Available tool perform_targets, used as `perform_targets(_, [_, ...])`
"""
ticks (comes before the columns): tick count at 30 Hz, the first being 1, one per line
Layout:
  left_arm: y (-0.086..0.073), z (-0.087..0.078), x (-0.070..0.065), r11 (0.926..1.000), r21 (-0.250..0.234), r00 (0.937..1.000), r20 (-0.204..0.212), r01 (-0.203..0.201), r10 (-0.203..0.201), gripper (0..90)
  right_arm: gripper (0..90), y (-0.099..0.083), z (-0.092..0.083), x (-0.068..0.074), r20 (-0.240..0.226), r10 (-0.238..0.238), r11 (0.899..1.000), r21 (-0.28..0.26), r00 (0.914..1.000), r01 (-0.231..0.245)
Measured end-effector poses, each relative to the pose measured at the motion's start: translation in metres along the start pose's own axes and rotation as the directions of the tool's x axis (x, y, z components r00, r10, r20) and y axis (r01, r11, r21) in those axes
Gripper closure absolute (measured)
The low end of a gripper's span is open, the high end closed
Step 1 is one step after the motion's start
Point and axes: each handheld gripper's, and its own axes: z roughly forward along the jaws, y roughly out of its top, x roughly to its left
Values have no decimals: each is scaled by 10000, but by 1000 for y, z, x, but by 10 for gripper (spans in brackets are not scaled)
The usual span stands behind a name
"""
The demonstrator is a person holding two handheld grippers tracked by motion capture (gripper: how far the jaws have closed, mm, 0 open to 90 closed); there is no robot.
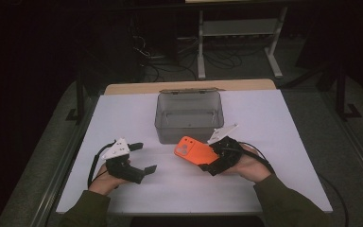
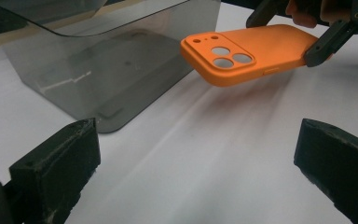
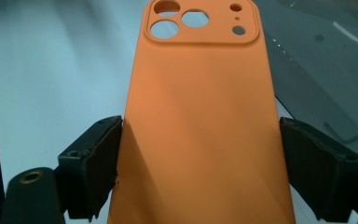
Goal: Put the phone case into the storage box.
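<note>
An orange phone case with camera cut-outs hangs just above the white table, and my right gripper is shut on its two long edges. In the right gripper view the orange phone case runs up between the black jaws, back side facing the camera. The left gripper view has the orange phone case floating over the table, its camera end pointing at the box. My left gripper rests at the table's left, open, nothing between its fingers.
A smoky transparent plastic box with its lid tipped back stands at the table's middle, just beyond the case. The white table ends near the person's forearms. Desk legs and cables lie on the dark floor behind.
</note>
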Motion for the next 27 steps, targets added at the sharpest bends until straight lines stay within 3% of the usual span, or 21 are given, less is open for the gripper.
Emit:
perform_targets(19, [11, 14, 0, 10000, -50, 9999, 104, 35, -35, 0, 155, 0, -1, -1, 44, 30, 10000, -15, 10000, -30])
perform_targets(27, [17, 18, 0, 9995, -301, 9998, 168, -59, 64, 0, 156, 0, -2, -2, 57, 52, 10000, -10, 10000, -52])
